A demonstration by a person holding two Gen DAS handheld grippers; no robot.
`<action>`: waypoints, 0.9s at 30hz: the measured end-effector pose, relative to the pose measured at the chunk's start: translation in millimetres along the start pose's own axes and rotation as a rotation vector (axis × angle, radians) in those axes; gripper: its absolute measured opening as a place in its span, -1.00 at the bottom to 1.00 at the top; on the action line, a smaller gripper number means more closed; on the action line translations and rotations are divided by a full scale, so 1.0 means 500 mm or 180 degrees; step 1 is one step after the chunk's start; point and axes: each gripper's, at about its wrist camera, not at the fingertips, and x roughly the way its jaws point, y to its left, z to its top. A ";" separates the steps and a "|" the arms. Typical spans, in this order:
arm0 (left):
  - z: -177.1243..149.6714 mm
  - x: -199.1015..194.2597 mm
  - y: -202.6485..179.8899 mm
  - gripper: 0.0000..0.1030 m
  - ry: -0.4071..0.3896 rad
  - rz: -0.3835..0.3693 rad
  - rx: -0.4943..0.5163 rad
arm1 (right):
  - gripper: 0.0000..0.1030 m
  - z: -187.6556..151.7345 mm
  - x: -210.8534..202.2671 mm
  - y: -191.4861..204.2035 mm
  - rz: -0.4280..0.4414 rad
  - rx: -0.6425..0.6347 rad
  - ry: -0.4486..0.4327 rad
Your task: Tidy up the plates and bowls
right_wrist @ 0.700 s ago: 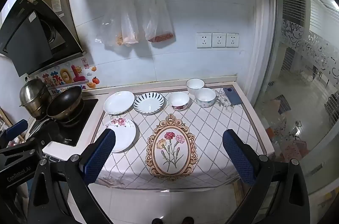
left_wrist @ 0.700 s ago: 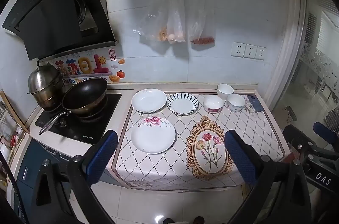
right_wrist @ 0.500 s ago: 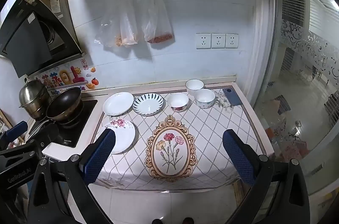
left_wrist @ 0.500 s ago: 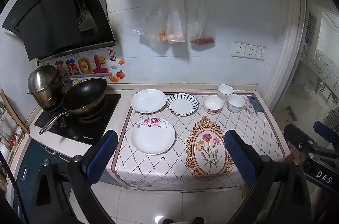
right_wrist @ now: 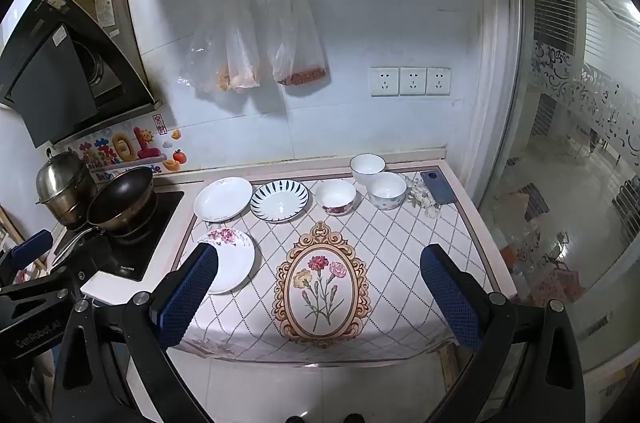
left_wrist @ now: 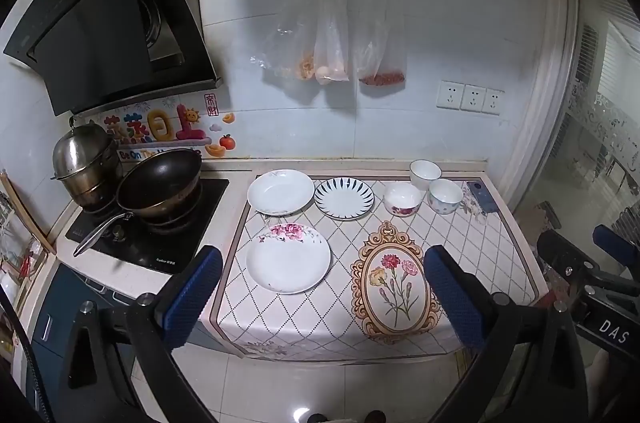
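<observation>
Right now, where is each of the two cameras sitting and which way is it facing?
Left wrist: on the left gripper, held before the counter, facing the wall; its blue-padded fingers frame the rose-patterned white plate; the right gripper shows at the right edge.
Right wrist: on the right gripper, further right, facing the same wall; its fingers frame the oval flower-print mat; the left gripper shows at the left edge.
Shared: plate, mat, black wok, three white wall sockets.

open cloth (left_wrist: 472, 247) front right, plates (left_wrist: 288, 258) left
</observation>
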 end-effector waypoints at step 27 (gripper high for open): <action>0.002 -0.015 0.011 1.00 0.0000 0.0002 -0.0011 | 1.00 -0.010 -0.007 0.000 0.0029 0.0005 -0.0008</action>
